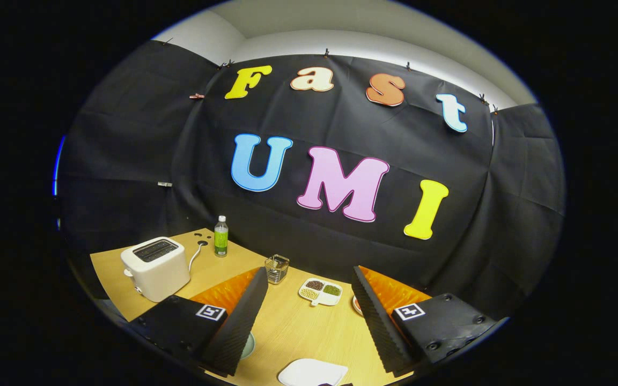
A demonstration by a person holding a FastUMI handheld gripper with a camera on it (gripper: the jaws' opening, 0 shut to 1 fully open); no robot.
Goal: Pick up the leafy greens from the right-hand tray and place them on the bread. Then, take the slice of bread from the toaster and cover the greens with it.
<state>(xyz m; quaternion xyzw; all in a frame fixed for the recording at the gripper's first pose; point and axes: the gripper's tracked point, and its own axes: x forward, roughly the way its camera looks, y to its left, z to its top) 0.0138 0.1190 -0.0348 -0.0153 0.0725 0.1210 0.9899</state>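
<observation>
Gripper (pixel 309 321) held above the table (pixel 293 327), fingers spread wide with nothing between them, white toaster (pixel 155 268) far left, bottle (pixel 221 236) behind it, divided dish (pixel 320 292) ahead between the fingers, white plate (pixel 311 372) seen near, greens not made out

I am looking into a staged recording booth: black cloth (pixel 126 161) is hanging clipped around a wooden table (pixel 298 327), which is carrying kitchen props, a white toaster (pixel 156 268) near its left edge, a bottle (pixel 221 236) at its far corner, a divided snack dish (pixel 320 291).
</observation>
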